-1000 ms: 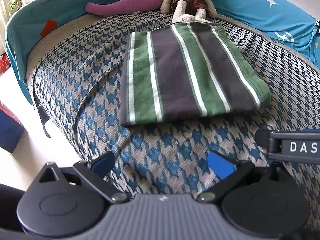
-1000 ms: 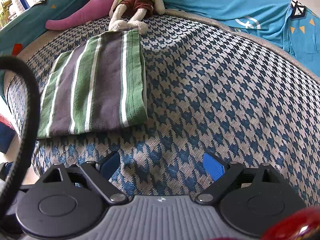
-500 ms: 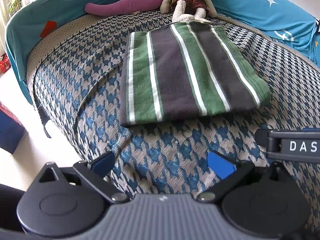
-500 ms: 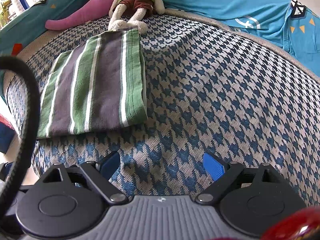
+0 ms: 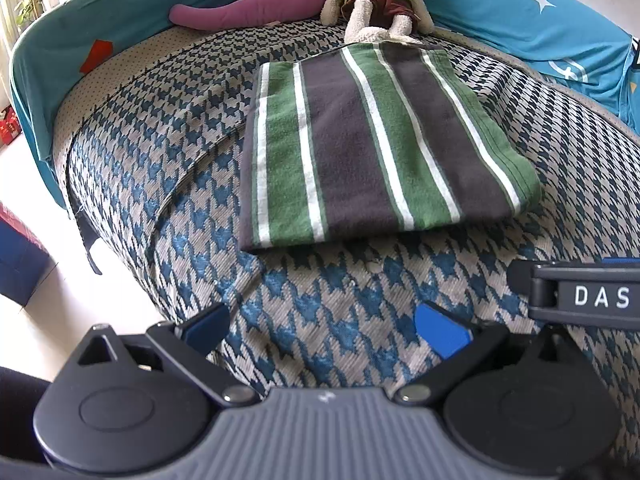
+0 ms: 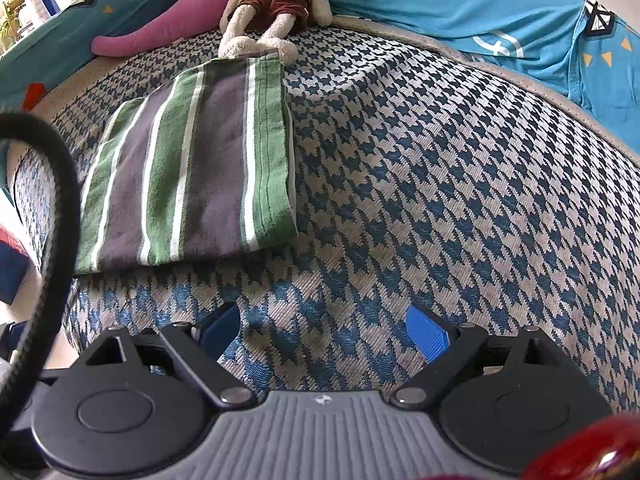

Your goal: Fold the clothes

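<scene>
Purple plush toy [image 5: 256, 4] and stuffed rabbit doll [image 5: 376, 0] lay at the far edge of the houndstooth bed [image 5: 168, 128], against the blue cover [image 5: 520, 20]. Folded green-grey striped cloth [image 5: 372, 152] lay flat mid-bed, far end touching the rabbit's feet. Left gripper [image 5: 324, 326] hovered near the cloth's near edge, jaws wide, empty. Right gripper [image 6: 322, 330] was just beside it, jaws wide, empty.
</scene>
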The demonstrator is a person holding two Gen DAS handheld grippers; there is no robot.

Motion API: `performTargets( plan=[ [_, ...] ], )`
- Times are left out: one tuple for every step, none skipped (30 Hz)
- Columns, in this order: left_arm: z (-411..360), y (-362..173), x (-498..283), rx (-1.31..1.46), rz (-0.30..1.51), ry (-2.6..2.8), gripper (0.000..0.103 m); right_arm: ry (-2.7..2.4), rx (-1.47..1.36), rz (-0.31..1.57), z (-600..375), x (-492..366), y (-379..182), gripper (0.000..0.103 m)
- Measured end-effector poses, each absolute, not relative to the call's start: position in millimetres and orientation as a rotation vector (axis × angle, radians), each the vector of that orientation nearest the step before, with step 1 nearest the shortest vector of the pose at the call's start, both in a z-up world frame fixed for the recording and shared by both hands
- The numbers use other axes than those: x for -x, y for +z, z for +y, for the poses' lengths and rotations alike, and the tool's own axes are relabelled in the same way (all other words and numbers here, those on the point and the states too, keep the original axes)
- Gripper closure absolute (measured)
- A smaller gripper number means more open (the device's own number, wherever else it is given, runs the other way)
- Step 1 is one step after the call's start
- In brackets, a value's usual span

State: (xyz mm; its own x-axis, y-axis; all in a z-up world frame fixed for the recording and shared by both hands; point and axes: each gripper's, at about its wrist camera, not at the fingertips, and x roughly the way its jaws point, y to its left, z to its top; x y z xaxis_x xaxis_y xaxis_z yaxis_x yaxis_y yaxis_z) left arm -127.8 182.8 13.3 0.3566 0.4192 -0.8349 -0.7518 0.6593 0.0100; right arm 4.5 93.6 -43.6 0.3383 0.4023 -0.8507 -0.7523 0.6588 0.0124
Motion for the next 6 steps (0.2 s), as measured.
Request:
performTargets(
  plan=[
    [183.2,13.4,127.9,0.41,0.93,0.783,0.0,0.781,0.423,0.959,93.5,-4.7,-43.8,0.012],
    [183.6,13.4,128.0,0.41,0.931,0.783,0.0,0.781,0.423,0.959,93.5,-4.7,-43.9,0.012],
    [184.0,13.5,128.0,0.409,0.931,0.783,0.0,0.781,0.423,0.958,93.4,-4.7,-44.0,0.012],
    [183.8,13.3,127.9,0.407,0.931,0.783,0.0,0.781,0.423,0.958,93.4,-4.9,-44.2,0.012],
    [183.6,13.2,127.7,0.405,0.931,0.784,0.0,0.781,0.423,0.958,93.4,-5.1,-44.3,0.012],
    [183.1,13.3,127.6,0.402,0.931,0.784,0.0,0.781,0.422,0.958,93.5,-5.3,-44.5,0.012]
  ],
)
